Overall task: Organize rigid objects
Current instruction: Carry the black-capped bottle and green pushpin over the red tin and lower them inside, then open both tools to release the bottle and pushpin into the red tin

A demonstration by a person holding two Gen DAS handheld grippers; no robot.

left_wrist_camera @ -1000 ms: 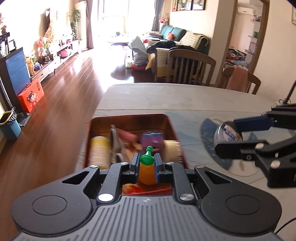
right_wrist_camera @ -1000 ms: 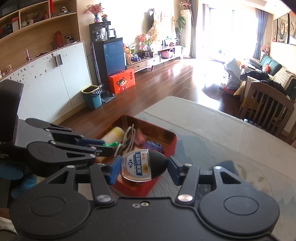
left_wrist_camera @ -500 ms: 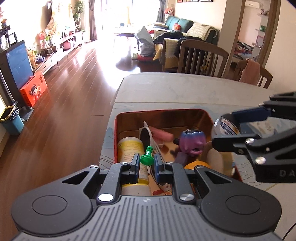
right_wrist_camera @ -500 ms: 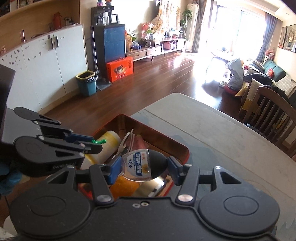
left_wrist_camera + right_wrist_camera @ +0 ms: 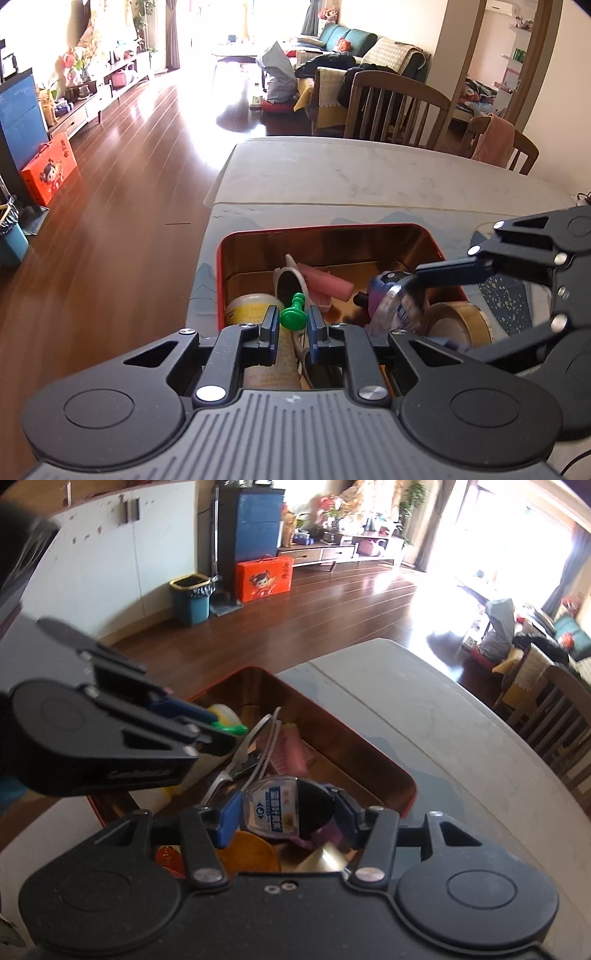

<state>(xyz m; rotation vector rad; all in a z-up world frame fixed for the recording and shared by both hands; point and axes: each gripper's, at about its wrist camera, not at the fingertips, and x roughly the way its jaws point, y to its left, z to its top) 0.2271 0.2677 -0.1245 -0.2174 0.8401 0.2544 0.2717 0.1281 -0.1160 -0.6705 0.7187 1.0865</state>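
The left claw (image 5: 291, 318) pinches a small green pawn-shaped piece (image 5: 294, 313) between its blue pads, and the right claw (image 5: 286, 810) is clamped on a clear round packet with a blue label (image 5: 271, 808). Compared with a second ago, both claws have come forward from the near edge of the red tin box (image 5: 424, 230) to a position directly over its open interior; the right claw, which was then off to the side above the bare surface, now reaches in over the box's right half. This suggests the carrying phase is finished and both pieces are ready to be let go, though neither has been released yet. Just below and ahead of the left claw lie a yellow-capped jar (image 5: 251, 306), a metal spoon (image 5: 288, 284) and a pink bar (image 5: 327, 284); to its right sit a purple toy (image 5: 380, 291) and a roll of tape (image 5: 458, 325), so the box is already crowded and the pawn may bounce off the jar. The box rests on a pale marble-look surface (image 5: 332, 177) with a blue-grey mat (image 5: 502, 295) under the box. Beyond the surface's far edge stand wooden chairs (image 5: 391, 107); a glossy wood floor (image 5: 129, 177) runs off to the left past an orange gift box (image 5: 50, 168) toward a bright window, with a sofa (image 5: 347, 40) further back.
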